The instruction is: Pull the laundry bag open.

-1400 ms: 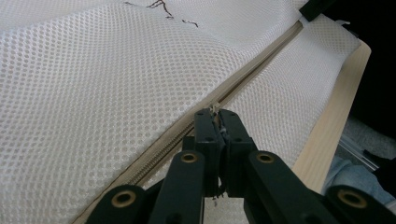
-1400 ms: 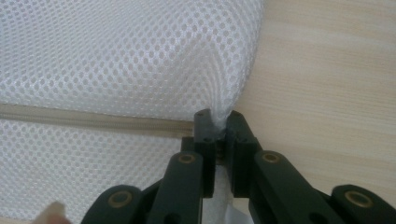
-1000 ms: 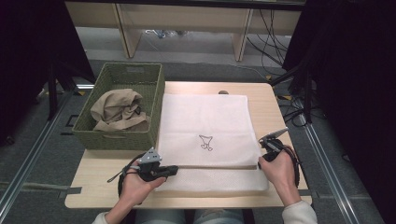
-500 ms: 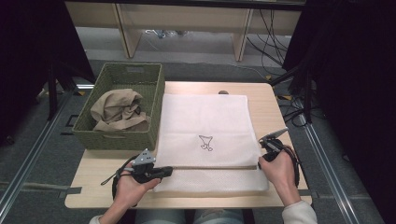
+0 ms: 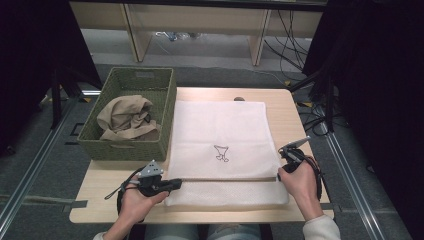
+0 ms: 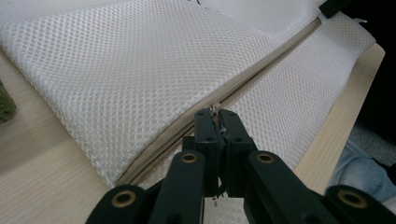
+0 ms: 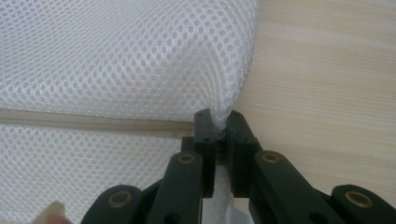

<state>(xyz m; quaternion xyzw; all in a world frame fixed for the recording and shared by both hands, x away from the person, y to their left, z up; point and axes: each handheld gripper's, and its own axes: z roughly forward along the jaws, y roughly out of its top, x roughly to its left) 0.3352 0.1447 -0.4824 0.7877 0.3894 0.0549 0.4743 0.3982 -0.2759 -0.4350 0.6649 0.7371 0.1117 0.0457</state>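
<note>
the white mesh laundry bag (image 5: 222, 145) lies flat on the wooden table (image 5: 295, 107), just beside the green woven basket (image 5: 131, 146), which sits along its left edge with a crumpled tan garment (image 5: 125, 120) inside. a beige zipper (image 5: 225, 178) runs across the bag near the edge closest to the person.

the left gripper (image 5: 176, 184) sits at the zipper's left end. in the left gripper view its jaws are clamped tight on what looks like the small zipper pull (image 6: 216, 112), with the tape running away from them toward the far corner of the bag. the right gripper (image 5: 281, 170) is at the bag's right edge, level with the zipper's other end, and in the right gripper view its jaws are pinched on a fold of mesh (image 7: 219, 119) right where the zipper stops.

so the step in hand, i'd judge, is working the zipper, one side anchoring and the other drawing the slider. to do it well, the right grip should keep the bag taut along the zipper line so the mesh doesn't bunch. the left should pull straight along the tape, low and level with the bag, not lifting, since the pull is tiny and could slip out of the jaws. a steady, slow draw seems safer than a jerk, and any loose mesh near the teeth could catch.
</note>
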